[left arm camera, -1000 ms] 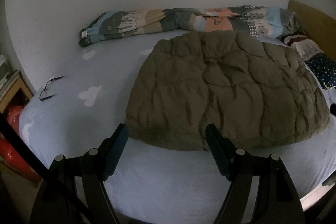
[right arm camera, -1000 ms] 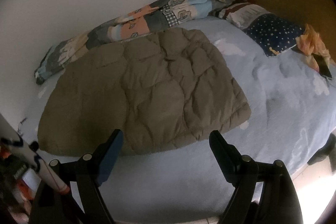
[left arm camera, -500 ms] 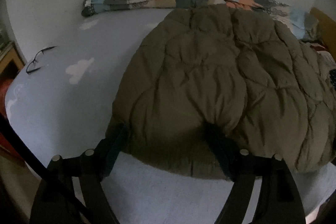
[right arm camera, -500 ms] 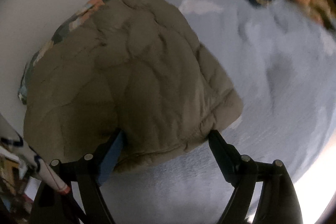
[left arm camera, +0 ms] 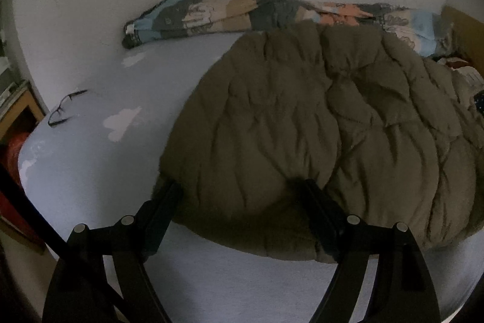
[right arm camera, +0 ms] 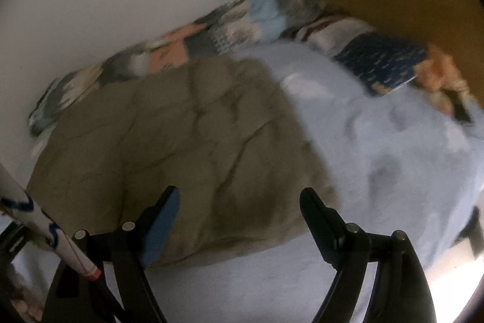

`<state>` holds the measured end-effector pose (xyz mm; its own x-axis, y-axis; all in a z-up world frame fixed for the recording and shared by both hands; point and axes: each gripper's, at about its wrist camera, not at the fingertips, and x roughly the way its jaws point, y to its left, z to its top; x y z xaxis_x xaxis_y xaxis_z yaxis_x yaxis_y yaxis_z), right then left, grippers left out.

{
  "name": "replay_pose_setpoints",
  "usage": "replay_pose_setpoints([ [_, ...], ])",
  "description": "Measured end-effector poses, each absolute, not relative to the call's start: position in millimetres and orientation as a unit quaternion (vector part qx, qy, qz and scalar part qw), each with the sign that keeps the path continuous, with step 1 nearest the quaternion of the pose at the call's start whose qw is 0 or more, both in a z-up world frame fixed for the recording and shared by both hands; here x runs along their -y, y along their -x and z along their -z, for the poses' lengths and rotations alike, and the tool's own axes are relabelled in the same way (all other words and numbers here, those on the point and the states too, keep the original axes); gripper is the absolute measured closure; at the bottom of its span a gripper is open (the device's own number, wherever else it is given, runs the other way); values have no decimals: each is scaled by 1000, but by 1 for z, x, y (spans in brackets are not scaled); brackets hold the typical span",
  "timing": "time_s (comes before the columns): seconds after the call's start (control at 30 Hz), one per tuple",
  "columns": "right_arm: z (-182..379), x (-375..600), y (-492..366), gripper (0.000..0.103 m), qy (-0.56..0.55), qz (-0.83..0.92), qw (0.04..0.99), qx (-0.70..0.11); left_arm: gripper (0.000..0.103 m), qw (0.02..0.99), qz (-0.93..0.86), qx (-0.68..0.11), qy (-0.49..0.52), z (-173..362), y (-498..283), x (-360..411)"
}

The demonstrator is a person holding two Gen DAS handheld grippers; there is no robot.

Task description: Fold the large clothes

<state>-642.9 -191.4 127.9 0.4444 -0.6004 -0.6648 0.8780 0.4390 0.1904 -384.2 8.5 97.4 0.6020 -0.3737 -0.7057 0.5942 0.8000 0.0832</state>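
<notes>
An olive quilted jacket [left arm camera: 302, 126] lies spread flat on the light blue bed sheet [left arm camera: 99, 171]. My left gripper [left arm camera: 239, 189] is down at the jacket's near-left hem. Its jaws stand wide, the puffy hem bulges up between them, and both fingertips [left arm camera: 308, 192] are sunk into the fabric edge. The right wrist view is blurred by motion. There the jacket [right arm camera: 181, 135] has its near-right corner under my right gripper [right arm camera: 239, 199], which hovers wide open just above the cloth with nothing pinched.
A rolled patchwork duvet [left arm camera: 211, 17] runs along the white wall behind the jacket. A pair of glasses [left arm camera: 63, 108] lies on the sheet at the left. Pillows [right arm camera: 381, 62], an orange cloth [right arm camera: 438, 74] and a dark phone [right arm camera: 459, 111] sit by the brown headboard [right arm camera: 393, 2].
Both grippers came forward and down from the bare sheet onto the jacket's near edge. The left now has the hem between its fingers. The right view swung and blurred.
</notes>
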Motion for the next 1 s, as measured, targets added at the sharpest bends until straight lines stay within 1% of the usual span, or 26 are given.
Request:
replay_pose_setpoints([
  [0.1,-103,211,638,17,-327,431,788,-294,20,880,275,-357,-153,-96,381,-7],
  [0.2,-91,220,637,16,-352,425,781,-292,20,878,279,-360,-151,-97,379,-9],
  [0.33,-91,211,634,16,-334,422,784,-310,20,875,283,-368,-139,-100,379,-15],
  [0.43,-97,195,637,16,-318,430,789,-302,20,874,294,-363,-134,-106,386,-21],
  [0.77,-118,138,620,16,-226,422,826,-297,20,866,355,-314,-158,-130,434,-37],
  [1.0,-123,103,619,16,-220,403,835,-303,17,861,388,-290,-155,-148,460,-56],
])
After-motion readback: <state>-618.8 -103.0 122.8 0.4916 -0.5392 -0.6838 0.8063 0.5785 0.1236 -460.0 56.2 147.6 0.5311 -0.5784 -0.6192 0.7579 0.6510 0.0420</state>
